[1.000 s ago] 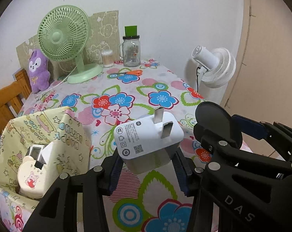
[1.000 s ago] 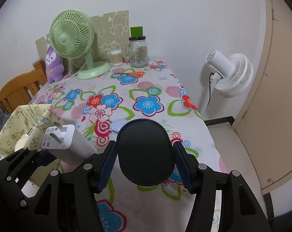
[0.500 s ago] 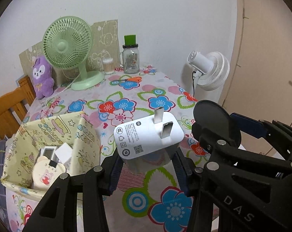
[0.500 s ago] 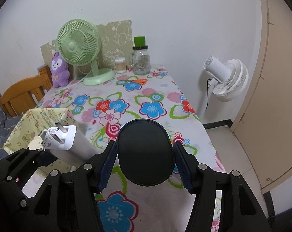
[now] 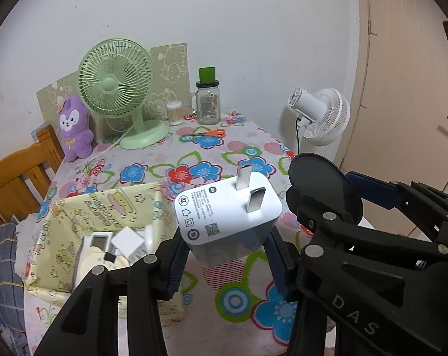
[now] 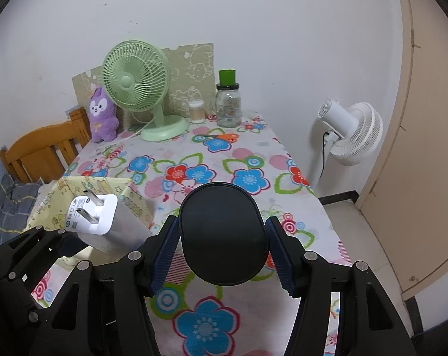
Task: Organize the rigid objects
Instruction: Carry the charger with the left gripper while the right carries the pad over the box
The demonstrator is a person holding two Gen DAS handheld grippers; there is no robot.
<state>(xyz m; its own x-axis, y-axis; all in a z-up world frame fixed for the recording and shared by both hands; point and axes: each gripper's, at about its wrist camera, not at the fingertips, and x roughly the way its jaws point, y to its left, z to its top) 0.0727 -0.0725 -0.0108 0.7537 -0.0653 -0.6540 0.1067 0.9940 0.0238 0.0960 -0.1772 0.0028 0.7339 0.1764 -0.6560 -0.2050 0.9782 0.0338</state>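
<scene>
A white charger [image 5: 228, 213] is gripped between the blue pads of the left tool [image 5: 227, 255], its two flat prongs pointing up toward 12 o'clock and its printed face turned to the lens; its lower body is hidden behind the tool's black frame. A dark oval object [image 6: 223, 233] is clamped between the pads of the right tool [image 6: 222, 250], and what it is cannot be made out, since only a plain matte face is shown. In the left wrist view that same object is seen edge-on at 3 o'clock of the charger, held by the right tool's linkage.

Both tools are held above the near end of a counter [image 6: 250, 154] covered in a flowered cloth. At 9 o'clock of the charger, a yellow patterned fabric bin [image 5: 84, 216] is seen with small white and cream items inside, partly covered by the left tool's arm and too jumbled to identify.

At the far end, toward 12 o'clock, a green desk fan [image 5: 117, 89], a purple plush toy [image 5: 74, 127], a glass jar with a green lid [image 5: 207, 101], a cotton-swab tub [image 5: 174, 113] and orange-handled scissors [image 5: 212, 133] are lined up near the wall. A white floor fan [image 6: 350, 132] is seen off the counter at 2 o'clock, and a wooden chair [image 6: 43, 154] is cut off at 9 o'clock.
</scene>
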